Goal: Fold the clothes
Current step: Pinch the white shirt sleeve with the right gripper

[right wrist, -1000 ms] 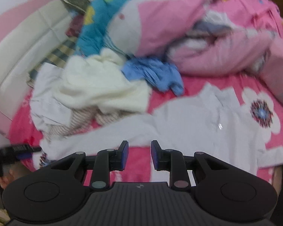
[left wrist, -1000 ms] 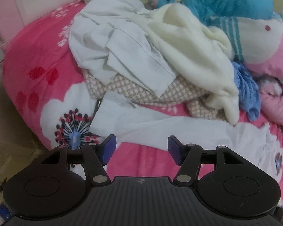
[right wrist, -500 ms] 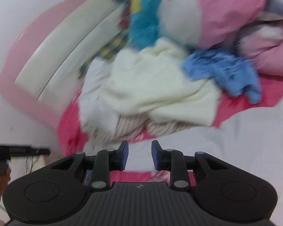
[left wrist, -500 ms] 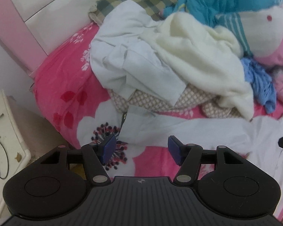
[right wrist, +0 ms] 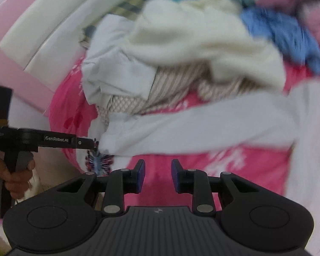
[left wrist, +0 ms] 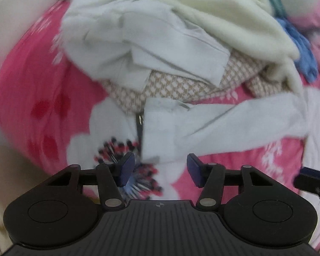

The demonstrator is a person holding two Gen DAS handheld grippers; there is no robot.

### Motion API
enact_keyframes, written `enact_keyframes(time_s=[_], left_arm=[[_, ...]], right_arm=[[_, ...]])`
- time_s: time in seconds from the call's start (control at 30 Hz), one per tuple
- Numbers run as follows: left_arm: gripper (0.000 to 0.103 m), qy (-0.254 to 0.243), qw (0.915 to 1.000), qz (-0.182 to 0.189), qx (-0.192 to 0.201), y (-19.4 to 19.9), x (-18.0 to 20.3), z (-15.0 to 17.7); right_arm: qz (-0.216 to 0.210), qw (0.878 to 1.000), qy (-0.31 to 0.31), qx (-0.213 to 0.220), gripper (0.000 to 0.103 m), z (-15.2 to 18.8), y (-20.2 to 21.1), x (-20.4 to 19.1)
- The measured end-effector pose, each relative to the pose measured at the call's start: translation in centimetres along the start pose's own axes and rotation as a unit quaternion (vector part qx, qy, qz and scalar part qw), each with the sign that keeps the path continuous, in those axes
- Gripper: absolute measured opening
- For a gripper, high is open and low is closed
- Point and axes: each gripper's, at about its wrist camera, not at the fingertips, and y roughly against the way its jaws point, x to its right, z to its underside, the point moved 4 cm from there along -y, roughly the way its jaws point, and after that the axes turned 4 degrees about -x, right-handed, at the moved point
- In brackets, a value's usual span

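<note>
Far left, near the rounded edge of the pink floral bedsheet [left wrist: 32,89]: easy to drag cloth off the bed with a pull that way. Next over, left gripper [left wrist: 160,168], spread and pinching nothing, jaws just now closing a little with no cloth between the pads yet; aimed steeply down, just short of the cuff [left wrist: 157,132] of the white shirt [left wrist: 234,125], sleeve stretched flat across the sheet toward the right. Likely to bite sheet along with cuff if shut too low, bunching the bedding and lifting it with the sleeve. Could also snag the small metal pull [left wrist: 140,119] just beside the cuff, apparently part of the patterned beige garment [left wrist: 181,85] touching the sleeve's upper edge; would then tug the heap above, pale shirt and cream garment [left wrist: 234,17] included, down onto the working area. Further right, right gripper [right wrist: 157,177], narrowly parted and empty, over bare pink sheet just below the middle of the sleeve; perhaps too slim a gap for a fold of cloth without opening wider, so liable to push and wrinkle the sleeve instead of gripping. Blurred in both views, so impossible to tell exact contact. Far right, shirt body running out of view: risk of a crooked fold if lifted by the sleeve alone, with creases carried into the crease line.
</note>
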Motion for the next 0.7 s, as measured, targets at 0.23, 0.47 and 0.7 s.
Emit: enact_keyframes(time_s=[0.23, 0.47, 0.7], left_arm=[[0.055, -0.188, 0.9806, 0.037, 0.041, -0.8, 0.7, 0.1], [0.054, -0.322, 0.9436, 0.025, 0.074, -3.5, 2.9, 0.3], [0.048, -0.322, 0.9428, 0.043, 0.074, -4.7, 2.5, -0.2]], right_arm=[[-0.025, 0.984, -0.173, -0.017, 0.031, -0.4, -5.0, -1.5], [-0.059, 0.959, -0.277, -0.03, 0.036, -3.7, -10.9, 0.4], [-0.074, 0.945, -0.31, -0.076, 0.031, -4.7, -15.6, 1.1]])
